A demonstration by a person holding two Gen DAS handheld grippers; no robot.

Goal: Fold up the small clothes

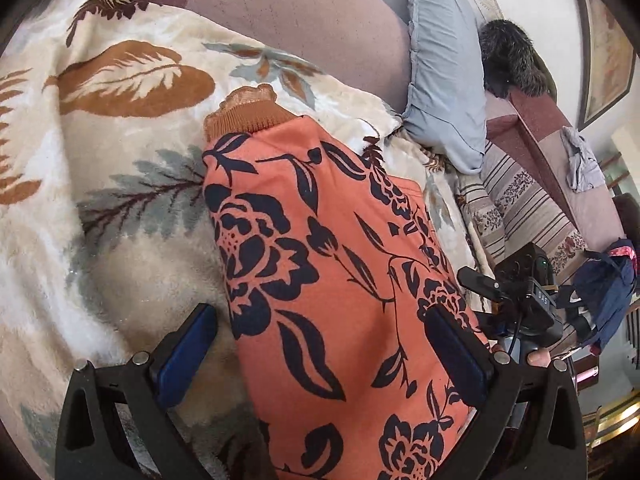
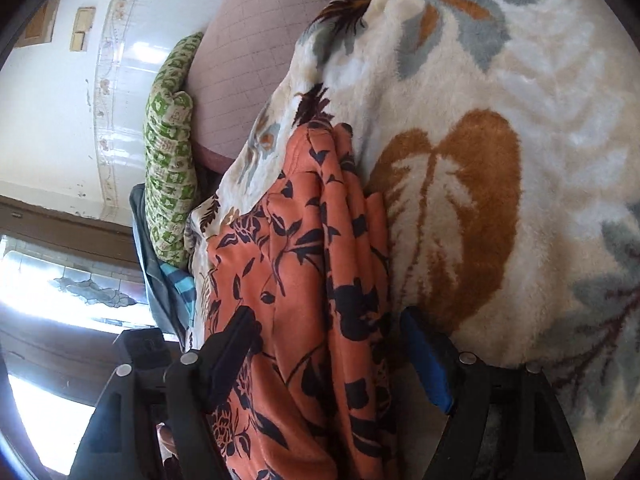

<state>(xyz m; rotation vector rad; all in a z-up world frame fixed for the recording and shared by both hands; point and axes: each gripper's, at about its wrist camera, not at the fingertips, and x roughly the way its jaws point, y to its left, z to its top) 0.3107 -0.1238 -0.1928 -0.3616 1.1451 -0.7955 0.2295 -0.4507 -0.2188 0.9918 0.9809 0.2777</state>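
So we've got the orange floral top (image 1: 320,248) lying on the fluffy leaf-print blanket (image 1: 100,152) on the bed, its ribbed brown collar (image 1: 248,114) pointing away from us in the left view. From the right view it's bunched into long folds (image 2: 320,264). Our left claw (image 1: 320,344) is spread wide, with the garment running between the blue pads. Our right claw (image 2: 332,344) is spread too, fabric between its fingers, nothing pinched. A light blue pillow (image 1: 444,76) sits further back, and a green patterned cushion (image 2: 170,152) off to the side.
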